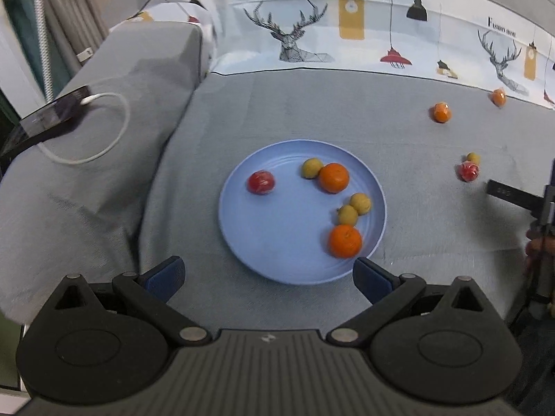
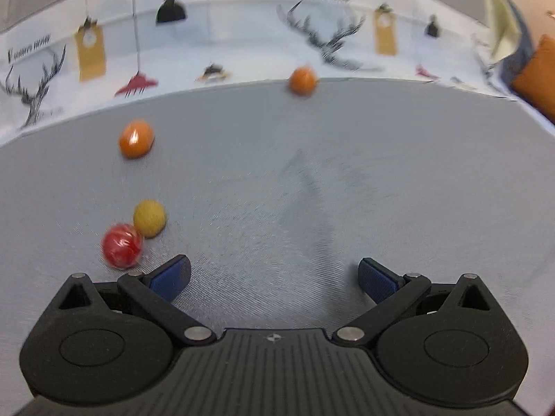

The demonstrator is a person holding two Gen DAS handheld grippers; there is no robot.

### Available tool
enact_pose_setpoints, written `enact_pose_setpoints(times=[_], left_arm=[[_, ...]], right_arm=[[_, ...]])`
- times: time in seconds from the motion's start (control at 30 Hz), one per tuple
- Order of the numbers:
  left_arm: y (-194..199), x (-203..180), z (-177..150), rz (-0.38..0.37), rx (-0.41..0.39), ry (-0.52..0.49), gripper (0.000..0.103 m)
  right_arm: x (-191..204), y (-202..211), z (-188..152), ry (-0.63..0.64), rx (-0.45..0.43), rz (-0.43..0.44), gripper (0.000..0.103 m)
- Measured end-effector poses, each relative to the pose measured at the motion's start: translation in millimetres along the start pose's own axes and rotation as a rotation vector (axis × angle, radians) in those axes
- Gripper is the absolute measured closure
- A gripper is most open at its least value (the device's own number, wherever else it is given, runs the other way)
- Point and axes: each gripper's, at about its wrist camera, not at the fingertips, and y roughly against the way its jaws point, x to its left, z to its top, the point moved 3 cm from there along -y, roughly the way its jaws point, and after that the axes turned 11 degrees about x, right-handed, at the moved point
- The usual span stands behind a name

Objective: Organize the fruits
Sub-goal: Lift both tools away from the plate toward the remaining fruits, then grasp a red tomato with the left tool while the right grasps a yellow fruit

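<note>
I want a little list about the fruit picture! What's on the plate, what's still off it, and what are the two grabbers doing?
plate: blue plate on the grey cloth
fruit on plate: two oranges, three small yellow-brown fruits, one red fruit
fruit off plate: two wrapped oranges, one red wrapped fruit, one yellow fruit touching it
left gripper: open, empty, over the plate's near rim
right gripper: open, empty, red fruit just off its left finger
</note>
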Motion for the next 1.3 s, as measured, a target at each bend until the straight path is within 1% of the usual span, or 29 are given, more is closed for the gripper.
enact_pose_setpoints(times=[0.07,0.13,0.27,0.3,0.33,0.37,0.4,0.47,0.5,0.53,0.57,0.67,0.77,0.87,0.93,1.03,1.07,1.13,1.17,1.2,1.27,1.3], left_arm=[[-6.2,-9.2,6.7,0.003,0.004,-0.014,0.0],[-12.1,-17.6,12.1,0.006,0.006,-0.026,0.0],[-23.6,-33.8,20.6,0.004,0.013,-0.04,0.0],[-25.4,-37.2,21.7,0.003,0.014,-0.045,0.0],[-27.7,-42.0,23.4,0.002,0.014,-0.053,0.0],[-29.8,-47.2,25.6,0.002,0.01,-0.061,0.0],[-32.1,-52.5,27.8,0.002,0.007,-0.069,0.0],[-36.6,-64.7,34.1,-0.011,-0.004,-0.082,0.0],[-38.8,-71.4,38.1,-0.021,-0.011,-0.084,0.0],[-41.5,-79.1,42.7,-0.033,-0.014,-0.086,0.0],[-44.5,-89.2,48.7,-0.058,-0.024,-0.087,0.0],[-55.4,-124.3,66.3,-0.127,-0.058,-0.105,0.0],[-73.1,-168.0,83.4,-0.193,-0.088,-0.15,0.0],[-96.7,-207.8,99.8,-0.236,-0.09,-0.198,0.0],[-112.2,-227.7,108.9,-0.256,-0.082,-0.215,0.0],[-131.2,-246.4,118.4,-0.285,-0.051,-0.244,0.0],[-135.7,-251.7,120.0,-0.281,-0.049,-0.258,0.002],[-142.6,-257.8,122.2,-0.268,-0.051,-0.271,0.014],[-146.5,-260.2,122.5,-0.265,-0.042,-0.274,0.035],[-149.0,-262.1,123.0,-0.264,-0.034,-0.278,0.052],[-145.7,-261.2,122.6,-0.232,-0.073,-0.282,0.072],[-144.6,-259.9,122.3,-0.22,-0.069,-0.278,0.072]], right_arm=[[7.6,-7.5,3.8,0.055,-0.045,0.021,0.001],[17.8,-14.9,7.6,0.117,-0.06,0.087,0.001],[29.1,-23.0,13.8,0.163,-0.09,0.129,0.002],[30.4,-24.2,15.9,0.168,-0.095,0.141,0.003],[31.6,-24.8,17.8,0.174,-0.105,0.159,0.013],[33.5,-21.5,18.9,0.182,-0.119,0.173,0.028],[34.5,-20.3,19.4,0.194,-0.134,0.189,0.037],[32.8,-12.1,21.1,0.208,-0.149,0.205,0.073],[29.7,-10.4,21.8,0.206,-0.15,0.197,0.076],[24.5,-9.7,22.6,0.189,-0.146,0.188,0.076],[19.4,-9.0,23.9,0.168,-0.144,0.161,0.076],[-10.2,-13.2,30.2,0.064,-0.139,0.002,0.076],[-45.7,-16.5,32.9,-0.064,-0.135,-0.091,0.076],[-64.4,-21.1,29.9,-0.135,-0.119,-0.101,0.076],[-66.9,-23.1,28.8,-0.136,-0.118,-0.098,0.076],[-65.1,-25.3,28.4,-0.127,-0.121,-0.104,0.075],[-64.8,-25.6,27.7,-0.125,-0.122,-0.105,0.075],[-63.2,-26.3,28.9,-0.122,-0.124,-0.103,0.075],[-63.6,-26.9,30.1,-0.124,-0.125,-0.102,0.075],[-63.4,-27.0,29.9,-0.124,-0.126,-0.102,0.075],[-64.1,-26.3,29.7,-0.13,-0.129,-0.1,0.075],[-65.3,-25.3,29.3,-0.141,-0.131,-0.095,0.075]])
